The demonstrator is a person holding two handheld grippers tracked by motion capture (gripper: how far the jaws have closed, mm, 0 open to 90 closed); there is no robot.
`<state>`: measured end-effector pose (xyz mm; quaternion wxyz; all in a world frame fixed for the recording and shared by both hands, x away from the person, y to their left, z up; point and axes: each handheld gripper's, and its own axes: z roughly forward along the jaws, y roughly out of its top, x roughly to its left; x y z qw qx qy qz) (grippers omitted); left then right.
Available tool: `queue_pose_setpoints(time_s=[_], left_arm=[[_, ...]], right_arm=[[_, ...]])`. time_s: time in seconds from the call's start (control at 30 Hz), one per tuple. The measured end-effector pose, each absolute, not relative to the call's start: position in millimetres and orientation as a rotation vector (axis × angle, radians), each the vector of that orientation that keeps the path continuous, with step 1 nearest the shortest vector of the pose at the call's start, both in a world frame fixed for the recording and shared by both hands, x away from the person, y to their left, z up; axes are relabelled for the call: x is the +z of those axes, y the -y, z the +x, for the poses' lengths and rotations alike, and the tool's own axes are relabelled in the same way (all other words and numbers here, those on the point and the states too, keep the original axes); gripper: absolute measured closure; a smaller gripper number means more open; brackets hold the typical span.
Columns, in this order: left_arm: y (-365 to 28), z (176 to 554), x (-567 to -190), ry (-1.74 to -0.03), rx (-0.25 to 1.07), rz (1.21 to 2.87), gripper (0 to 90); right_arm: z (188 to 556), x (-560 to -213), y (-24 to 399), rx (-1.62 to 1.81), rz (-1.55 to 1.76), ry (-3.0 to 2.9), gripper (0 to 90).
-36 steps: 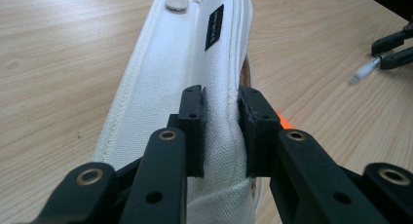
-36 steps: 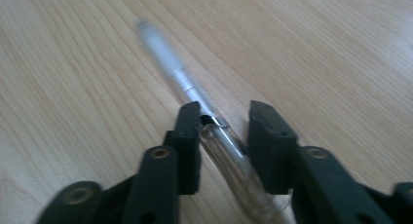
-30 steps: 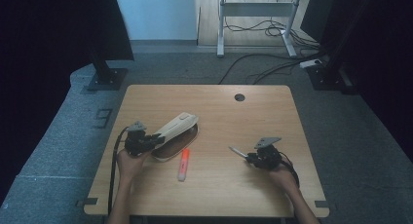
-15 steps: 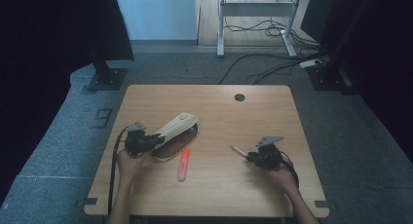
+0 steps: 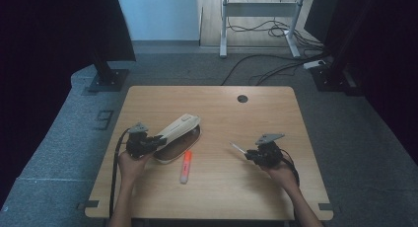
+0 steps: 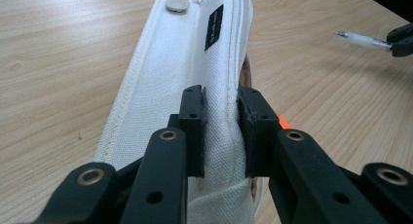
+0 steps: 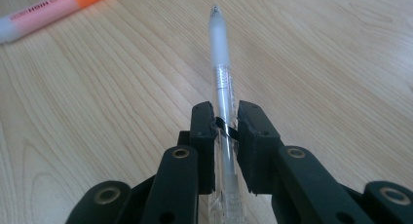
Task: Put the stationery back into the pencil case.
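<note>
I am mid-way through loading the pencil case: my left claw pinches its white canvas flap, holding it open at the table's left-middle. My right claw is clamped on the clear pen, off to the right. Next, I judge, the pen tip must travel left into the opening. An orange highlighter lies just near of the case.
</note>
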<state>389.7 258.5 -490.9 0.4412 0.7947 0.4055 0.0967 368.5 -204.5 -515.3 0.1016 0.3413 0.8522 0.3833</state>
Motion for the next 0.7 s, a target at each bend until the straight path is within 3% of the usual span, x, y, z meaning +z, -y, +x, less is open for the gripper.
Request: queue_pose_setpoints(time_s=[0.7], left_arm=[[-257.6, 389.0, -490.2, -1.005, 0.249, 1.976, 74.1]], right_arm=[[381.5, -503.0, 174.5, 1.146, 0.943, -2.548, 76.3]])
